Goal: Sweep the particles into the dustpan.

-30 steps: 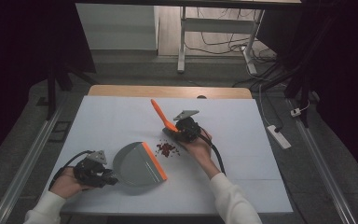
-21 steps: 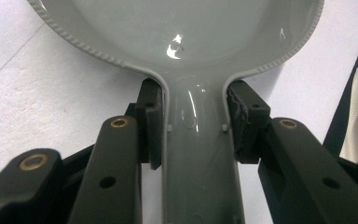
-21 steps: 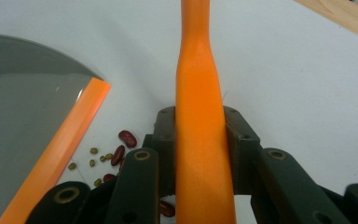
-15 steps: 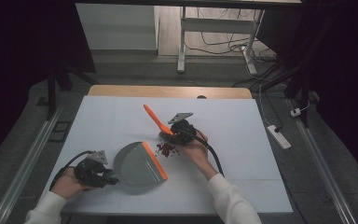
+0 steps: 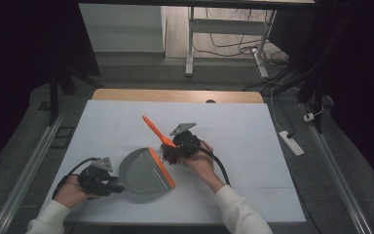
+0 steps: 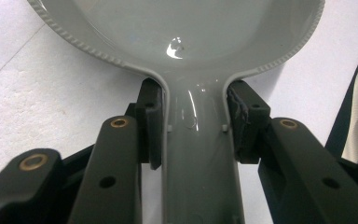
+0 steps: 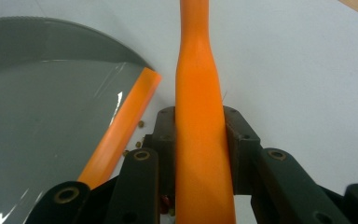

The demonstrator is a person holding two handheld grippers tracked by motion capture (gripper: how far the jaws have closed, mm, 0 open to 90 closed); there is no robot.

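White sheet over a wooden counter (image 5: 185, 95), dark room all round, metal frame legs and loose cables on the floor beyond the far edge, a white power strip (image 5: 290, 142) on the floor off the counter's right side.

Left tongs (image 5: 108, 181), near the front left corner, clenched on the handle of a grey dustpan (image 5: 141, 170); seen close in the left gripper view (image 6: 196, 126), pads pressing both sides of the handle just below where the pan widens. Pan lying flat on the sheet, its orange lip (image 5: 161, 168) turned toward the middle of the counter.

Right tongs (image 5: 181, 146), near the counter's centre, clamped on the orange handle of a small brush (image 5: 158, 131), handle slanting up and away to the left. In the right gripper view, handle (image 7: 200, 121) gripped between both pads (image 7: 200, 140), dustpan lip (image 7: 121, 126) just to one side.

Small dark red scraps (image 5: 171, 156) heaped on the sheet under the right tongs, just beside the lip, not yet in the pan. A few crumbs (image 7: 141, 124) between lip and tongs. Brush bristles hidden by the tongs.
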